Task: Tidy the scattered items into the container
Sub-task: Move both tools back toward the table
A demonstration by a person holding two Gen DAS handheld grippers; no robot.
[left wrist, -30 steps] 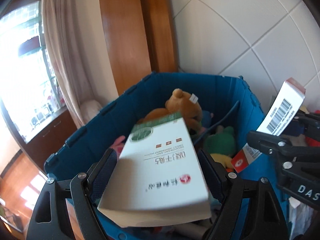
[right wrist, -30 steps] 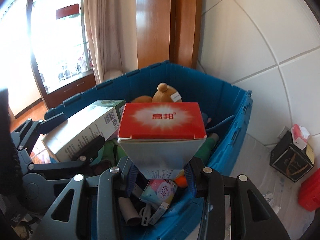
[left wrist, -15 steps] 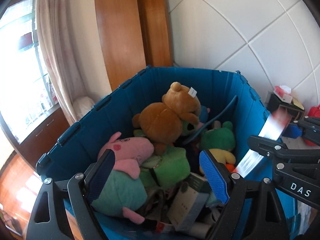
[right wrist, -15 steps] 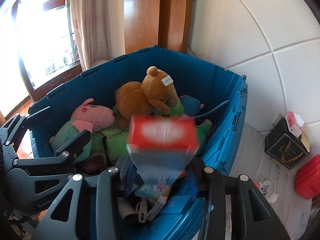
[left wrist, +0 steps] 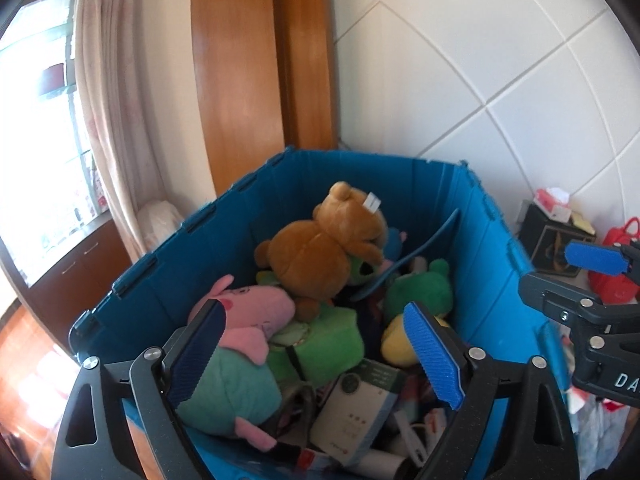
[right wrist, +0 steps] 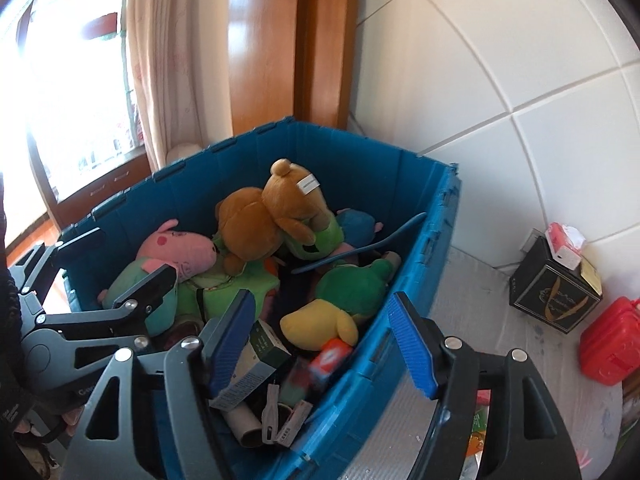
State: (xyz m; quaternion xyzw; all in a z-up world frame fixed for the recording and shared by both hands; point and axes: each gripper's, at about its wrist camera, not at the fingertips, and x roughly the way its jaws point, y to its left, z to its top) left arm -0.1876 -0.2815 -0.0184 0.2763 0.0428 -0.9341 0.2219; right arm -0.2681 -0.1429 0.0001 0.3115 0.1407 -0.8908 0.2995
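Lying tilted in the blue bin (right wrist: 404, 280), white box (left wrist: 356, 412); both hand-held grippers (left wrist: 316, 352) (right wrist: 320, 340) opening, empty.

A cream curtain (right wrist: 160, 80) hangs beside a wooden door frame (right wrist: 288, 40) and white tiled wall (right wrist: 500, 60).

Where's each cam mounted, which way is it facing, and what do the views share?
Left wrist: on the left gripper, looking down into the blue bin; right gripper shows at right, jaws opening, empty.
Right wrist: on the right gripper, same bin; left gripper and a dark sleeve at left.
Shared: bin, brown bear.
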